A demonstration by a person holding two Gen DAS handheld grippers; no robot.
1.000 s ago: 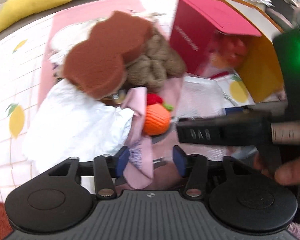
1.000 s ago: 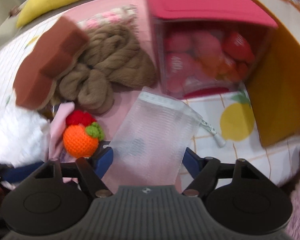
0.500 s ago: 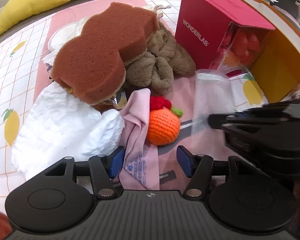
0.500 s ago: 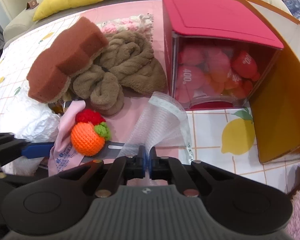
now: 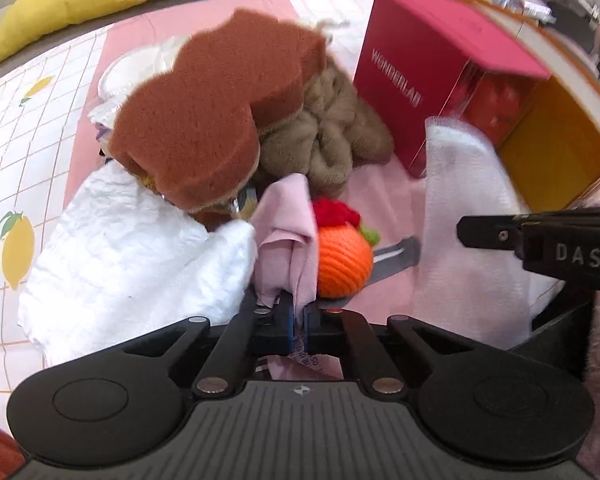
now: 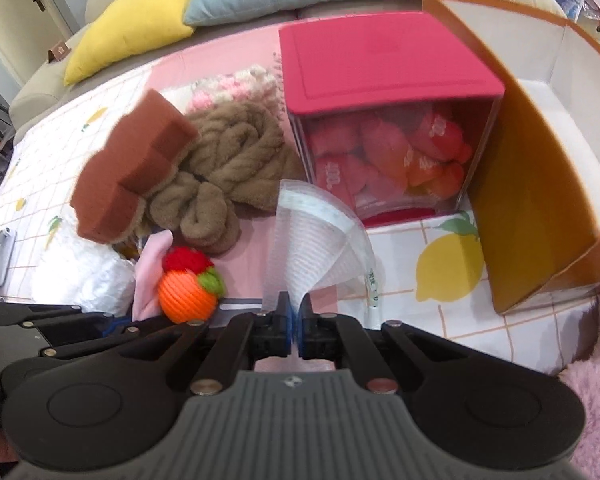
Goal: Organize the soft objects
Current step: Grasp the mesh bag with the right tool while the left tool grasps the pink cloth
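Note:
My left gripper [image 5: 299, 325] is shut on the edge of a pink cloth [image 5: 286, 232], which rises in a fold beside an orange crocheted ball [image 5: 342, 264] with a red top. My right gripper [image 6: 295, 330] is shut on a white mesh bag [image 6: 312, 236] and holds it lifted; the bag also shows in the left wrist view [image 5: 466, 216]. A brown sponge [image 5: 212, 120] leans on a tan fluffy towel [image 5: 332, 140]. A white crumpled cloth [image 5: 128, 256] lies at the left. In the right wrist view the ball [image 6: 186, 294] sits left of the bag.
A red-lidded clear box [image 6: 384, 120] of red packets stands behind the bag. An orange open carton [image 6: 532, 184] stands at the right. A pink-white knitted piece [image 6: 236, 86] lies behind the towel. Yellow [image 6: 132, 36] and blue cushions line the back. The lemon-print sheet [image 6: 448, 268] covers the surface.
My left gripper has closed on the pink cloth; it was open half a second ago. My right gripper, which shut on the mesh bag earlier, has lifted it higher.

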